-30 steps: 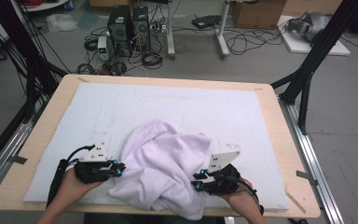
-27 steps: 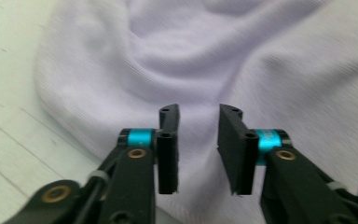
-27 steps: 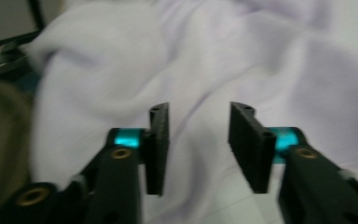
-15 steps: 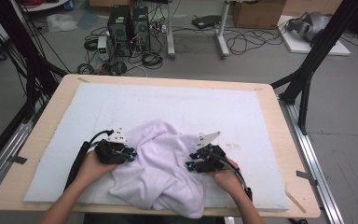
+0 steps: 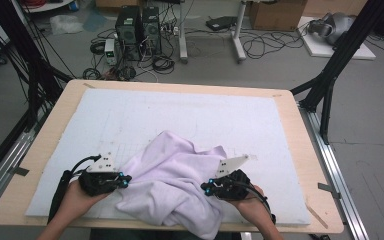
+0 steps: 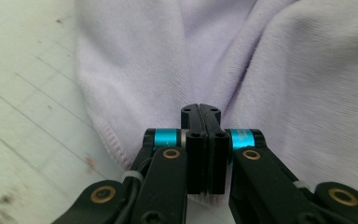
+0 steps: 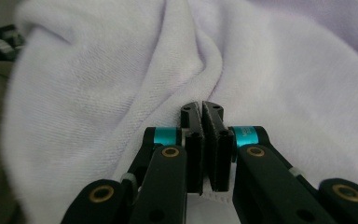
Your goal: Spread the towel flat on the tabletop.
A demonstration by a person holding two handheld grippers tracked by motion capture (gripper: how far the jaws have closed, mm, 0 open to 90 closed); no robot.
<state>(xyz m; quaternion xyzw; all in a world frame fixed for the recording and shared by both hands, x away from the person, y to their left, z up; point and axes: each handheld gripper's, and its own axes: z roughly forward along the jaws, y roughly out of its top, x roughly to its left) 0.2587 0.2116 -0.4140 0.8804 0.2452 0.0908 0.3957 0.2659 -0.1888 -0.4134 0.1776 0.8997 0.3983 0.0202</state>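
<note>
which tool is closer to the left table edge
Left. The left tool grips the towel on its left side, nearest the table edge there. The right tool grips the towel's right side, farther across.

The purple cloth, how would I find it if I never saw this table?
Look at the wooden table with the white mat on it. Near the front edge lies the cloth, crumpled in a heap between the two grippers. It is the one soft, pale lilac thing on the flat white.
</note>
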